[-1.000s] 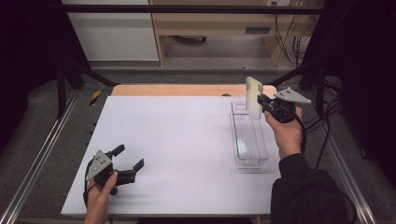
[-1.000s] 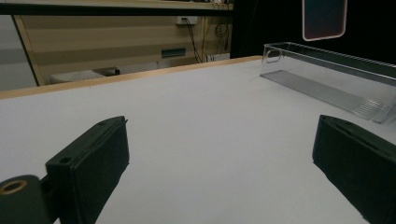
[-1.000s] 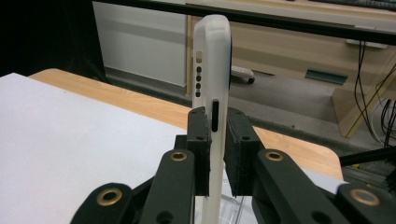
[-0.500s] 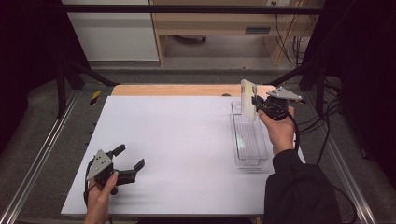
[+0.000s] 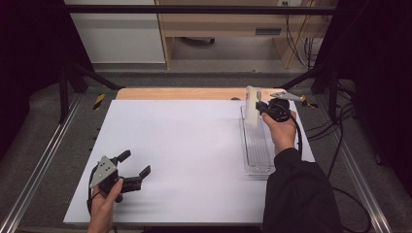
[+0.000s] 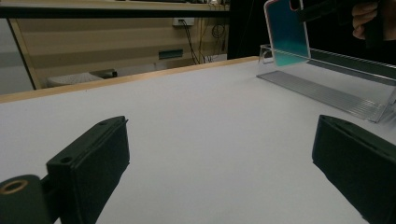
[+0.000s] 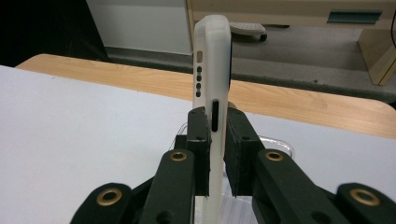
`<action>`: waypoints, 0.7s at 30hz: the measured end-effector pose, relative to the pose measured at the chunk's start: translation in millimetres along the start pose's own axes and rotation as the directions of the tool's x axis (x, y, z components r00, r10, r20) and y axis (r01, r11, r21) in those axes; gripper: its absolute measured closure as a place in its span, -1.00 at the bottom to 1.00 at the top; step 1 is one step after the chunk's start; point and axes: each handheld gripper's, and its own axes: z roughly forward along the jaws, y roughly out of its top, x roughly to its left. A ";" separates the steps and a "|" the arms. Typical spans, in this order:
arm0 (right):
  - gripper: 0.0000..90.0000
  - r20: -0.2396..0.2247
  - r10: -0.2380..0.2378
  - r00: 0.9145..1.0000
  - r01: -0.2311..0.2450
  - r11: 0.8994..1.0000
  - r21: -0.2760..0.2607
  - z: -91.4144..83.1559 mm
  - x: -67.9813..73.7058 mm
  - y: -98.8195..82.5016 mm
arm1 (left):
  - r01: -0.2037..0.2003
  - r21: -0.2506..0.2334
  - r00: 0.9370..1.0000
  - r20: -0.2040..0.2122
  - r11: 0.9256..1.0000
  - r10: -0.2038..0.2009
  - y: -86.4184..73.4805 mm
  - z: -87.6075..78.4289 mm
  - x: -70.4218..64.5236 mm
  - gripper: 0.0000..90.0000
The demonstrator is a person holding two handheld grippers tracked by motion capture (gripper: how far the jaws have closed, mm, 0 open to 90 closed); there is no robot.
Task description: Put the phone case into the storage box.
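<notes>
The phone (image 5: 252,106) you hold stands on end, its long axis close to upright, above the far end of the clear tray (image 5: 257,150) at the right side of the table (image 5: 194,145). In the right gripper view its pale case edge (image 7: 212,93) faces you, with a row of small holes and a dark slot running along it, and its rounded top points away from the jaws. In the left gripper view the phone (image 6: 286,31) shows a blue-green face with a pinkish rim, leaning a little, and its lower edge sits in front of the tray (image 6: 327,88); you cannot tell from there whether it touches the tray.

Your right gripper (image 5: 265,108) has its jaws closed on the phone, one pad pressed on each flat side near the lower part of the edge. Your right hand (image 5: 282,131) comes up along the tray's right side, dark sleeve behind it.

The tray lies with its long side running away from you, near the table's right edge.

Your left gripper (image 5: 133,167) rests low at the near left of the table, well apart from the phone, its jaws spread wide with nothing between them; bare white table shows between the two black pads (image 6: 93,172)
</notes>
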 end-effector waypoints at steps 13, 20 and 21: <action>0.82 -0.002 0.014 1.000 -0.014 0.999 0.029 13.6 4.6 -5.5 | 0.002 0.000 1.000 0.000 1.000 -0.002 0.1 -0.5 1.1 -0.92; 0.82 -0.013 0.012 1.000 -0.011 1.000 0.023 15.8 5.1 -5.3 | 0.001 0.001 1.000 0.000 1.000 -0.001 0.2 0.3 0.5 -0.92; 0.82 -0.012 0.011 1.000 -0.011 1.000 0.023 16.1 5.0 -5.5 | 0.001 0.002 1.000 0.001 1.000 -0.001 0.2 0.3 0.3 -0.92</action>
